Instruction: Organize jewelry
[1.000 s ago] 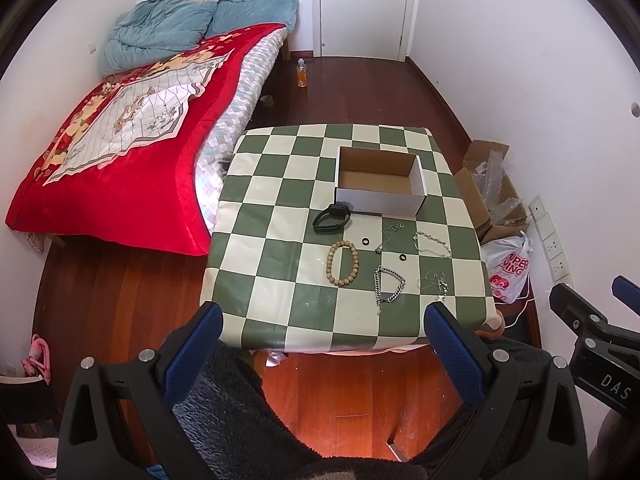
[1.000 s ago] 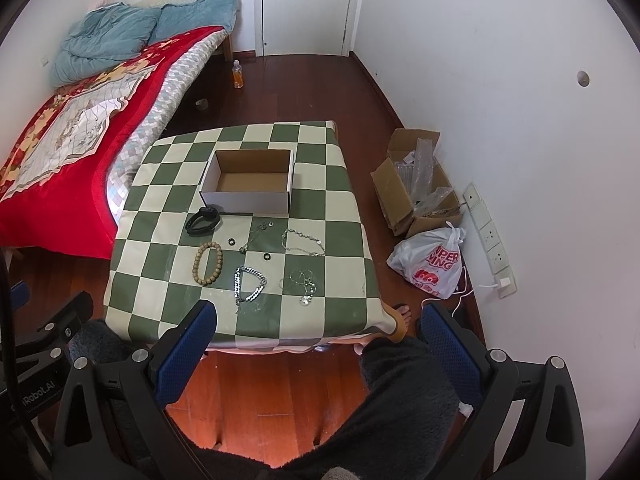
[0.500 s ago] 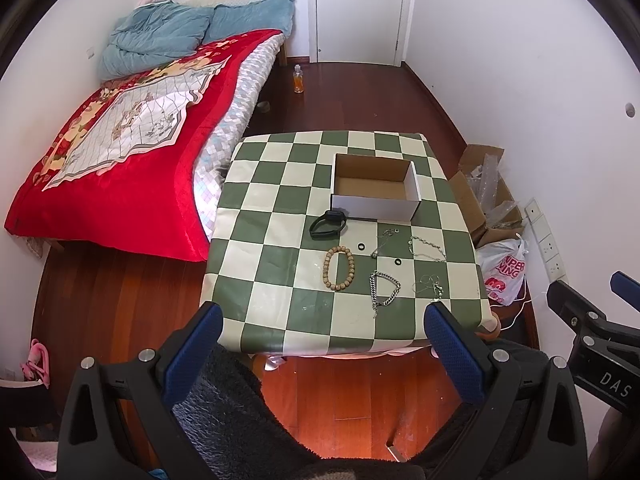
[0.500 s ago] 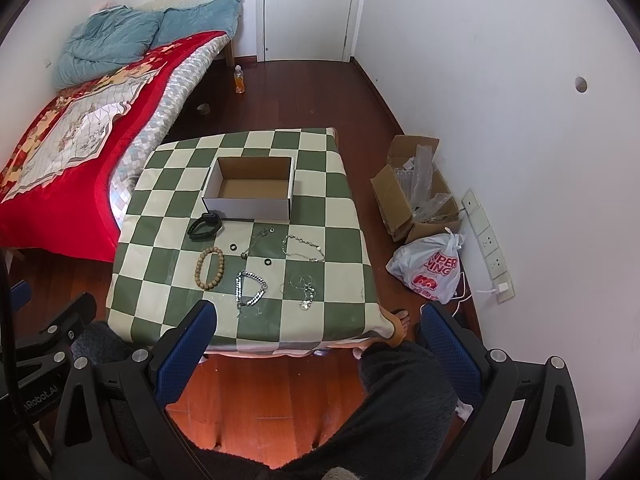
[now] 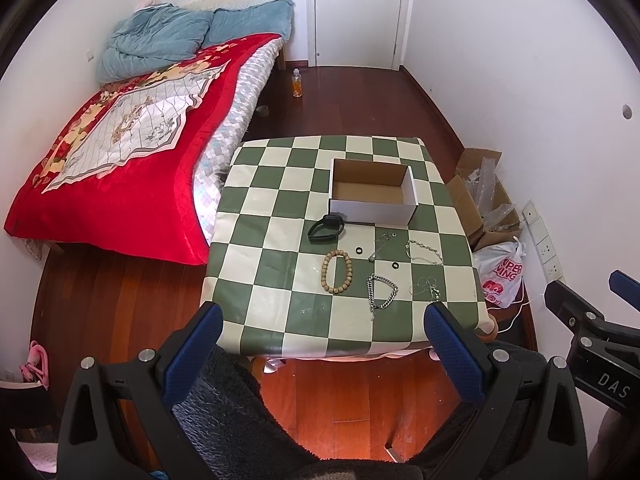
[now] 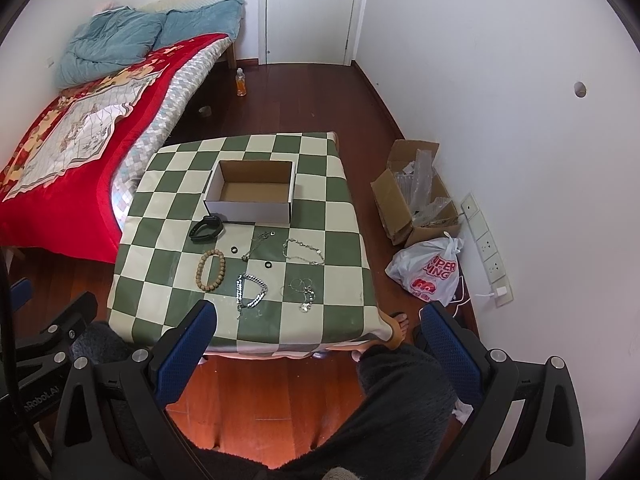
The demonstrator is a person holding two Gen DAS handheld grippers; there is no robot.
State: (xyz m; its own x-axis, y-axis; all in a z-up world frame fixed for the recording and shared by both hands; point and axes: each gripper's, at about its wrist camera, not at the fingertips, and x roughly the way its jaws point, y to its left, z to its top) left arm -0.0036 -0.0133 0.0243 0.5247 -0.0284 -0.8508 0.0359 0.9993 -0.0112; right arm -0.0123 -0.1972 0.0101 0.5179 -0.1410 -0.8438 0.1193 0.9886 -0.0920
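A low table with a green-and-cream checked cloth (image 5: 272, 288) (image 6: 344, 208) holds an open cardboard box (image 5: 372, 204) (image 6: 250, 210) with nothing inside. In front of the box lie a black wristband (image 5: 326, 229) (image 6: 207, 229), a wooden bead bracelet (image 5: 337, 272) (image 6: 210, 270), a chunky silver chain (image 5: 382, 291) (image 6: 251, 291), two thin necklaces (image 5: 424, 251) (image 6: 303, 251), a tangled fine chain (image 5: 429, 286) (image 6: 305, 295) and two small black rings (image 5: 359, 251) (image 6: 267, 265). My left gripper (image 5: 322, 344) and right gripper (image 6: 318, 340) both stand open, high above the floor, short of the table's near edge.
A bed with a red blanket (image 5: 120, 168) stands left of the table. An opened carton of plastic wrap (image 6: 420, 196) and a printed plastic bag (image 6: 432, 270) sit by the right wall. A bottle (image 6: 241, 82) stands on the wooden floor near the door. A person's foot (image 6: 400, 330) rests under the table's corner.
Both cameras have drawn up and back, so the table looks smaller and more of the room shows. Nothing on the table has moved.
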